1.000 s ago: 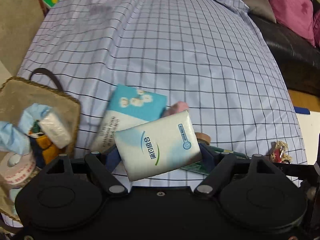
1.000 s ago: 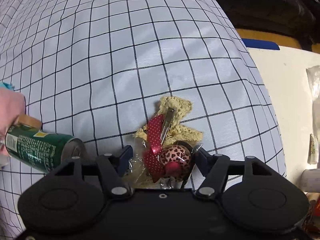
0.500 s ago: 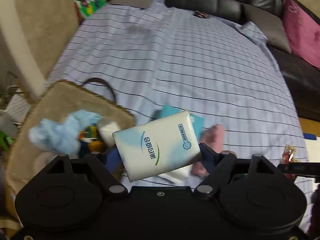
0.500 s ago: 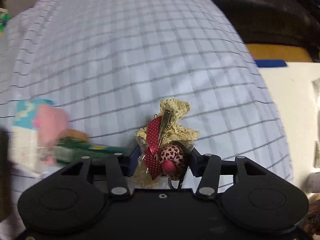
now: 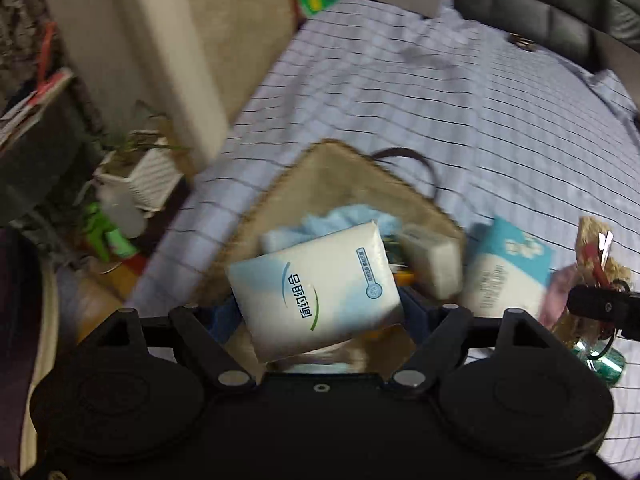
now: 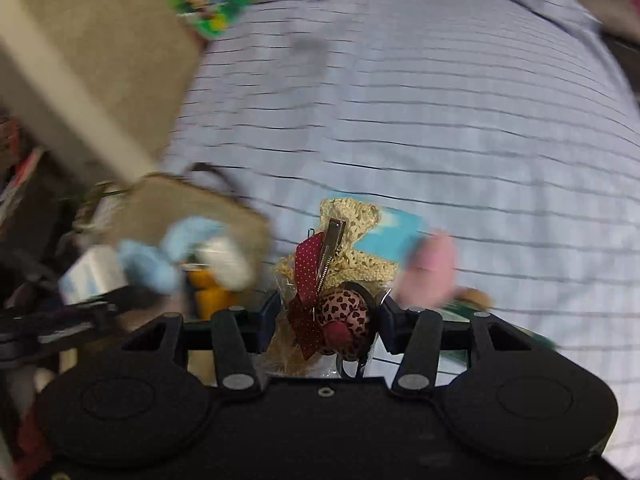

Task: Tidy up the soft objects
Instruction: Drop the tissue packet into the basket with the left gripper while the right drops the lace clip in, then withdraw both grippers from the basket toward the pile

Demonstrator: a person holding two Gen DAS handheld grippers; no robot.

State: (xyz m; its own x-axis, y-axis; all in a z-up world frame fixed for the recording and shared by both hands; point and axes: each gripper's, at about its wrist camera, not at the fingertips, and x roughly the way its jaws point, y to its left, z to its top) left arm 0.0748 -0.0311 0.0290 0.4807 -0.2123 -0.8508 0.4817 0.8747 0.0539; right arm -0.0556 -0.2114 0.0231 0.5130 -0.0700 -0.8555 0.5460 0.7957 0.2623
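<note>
**Both grippers loaded, left one over the basket**

The left gripper (image 5: 320,312) is clenched on a white and pale-blue tissue pack (image 5: 316,292), which sits tilted between the blue finger pads, its printed face up toward the camera. The pack hangs above the open mouth of a woven straw basket (image 5: 320,172) that stands on the checked bedsheet (image 5: 460,92) near the sheet's left edge. A dark handle (image 5: 404,158) arches over the basket's far rim. Inside the basket lie a light-blue soft cloth (image 5: 344,218), a small white packet (image 5: 430,258) and something orange, mostly hidden under the pack.

The right gripper (image 6: 326,316) is clenched on a bundle of hair accessories (image 6: 340,308): a heart-print fabric ball, a red dotted ribbon with a metal clip, and a cream crochet piece standing up behind them. In the left wrist view this bundle (image 5: 600,248) shows at the right edge, held off the sheet.

Just beside the basket's right side a teal and white flat packet (image 5: 508,272) lies on the sheet. A pink soft object (image 6: 428,272), blurred, rests against its near right corner. A green can (image 5: 604,362) lies on its side near the front edge of the sheet, below the right gripper.

Off the left edge of the sheet stand a beige cushion block (image 5: 160,40) and a white planter (image 5: 148,176) on the floor. A colourful picture book (image 6: 208,0) lies at the far left corner.
</note>
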